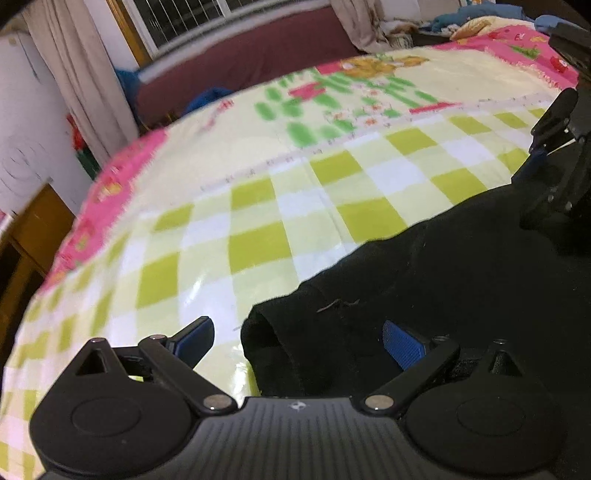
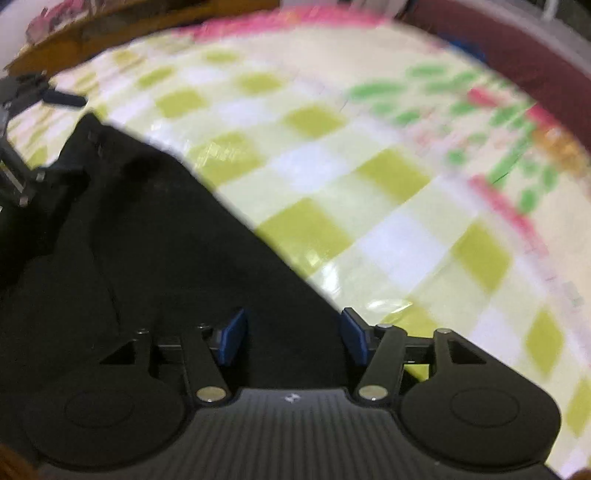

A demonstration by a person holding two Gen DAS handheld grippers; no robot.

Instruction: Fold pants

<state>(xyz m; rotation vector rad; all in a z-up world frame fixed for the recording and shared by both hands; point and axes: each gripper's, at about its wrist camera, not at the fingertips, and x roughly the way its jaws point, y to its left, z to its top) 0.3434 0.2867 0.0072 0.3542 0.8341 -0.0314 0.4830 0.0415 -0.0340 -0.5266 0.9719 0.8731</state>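
Black pants lie on a bed with a green, white and pink checked sheet. My left gripper is open, its blue pads set wide apart around a folded end of the pants, just above it. My right gripper is open over the edge of the pants, with the cloth lying between its blue pads. The right gripper also shows at the right edge of the left wrist view; the left gripper shows at the left edge of the right wrist view.
A dark red bed frame runs along the far side. Curtains, a barred window and a wooden cabinet stand to the left. Piled bedding lies at the far right.
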